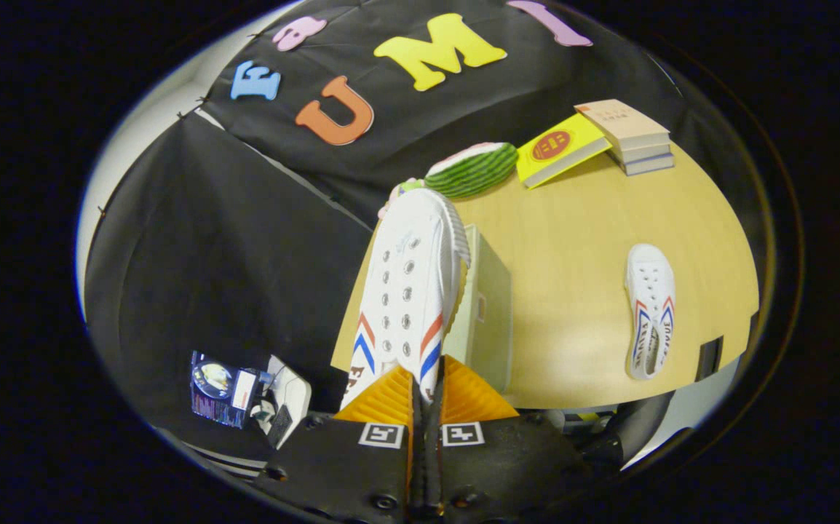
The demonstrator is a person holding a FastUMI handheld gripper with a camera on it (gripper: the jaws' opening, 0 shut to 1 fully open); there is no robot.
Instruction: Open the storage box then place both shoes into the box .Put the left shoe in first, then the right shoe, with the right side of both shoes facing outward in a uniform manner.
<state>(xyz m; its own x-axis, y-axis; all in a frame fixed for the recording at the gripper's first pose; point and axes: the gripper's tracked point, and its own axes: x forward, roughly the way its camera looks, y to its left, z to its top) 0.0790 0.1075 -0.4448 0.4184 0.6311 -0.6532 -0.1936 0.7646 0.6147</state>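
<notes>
The tongs point(427, 397) sit nearly closed, their fingers clamped on the heel end of a white shoe point(407, 284) carried toe-forward above the pale storage box point(489, 313), which stands on the bench point(573, 291) near its edge; by my reading this is the first shoe on its way in; the next move calls for lowering it squarely into the box, right side outward; the second shoe point(651, 309) lies well apart on open bench; books point(627, 135) and a watermelon toy point(472, 169) sit beyond
</notes>
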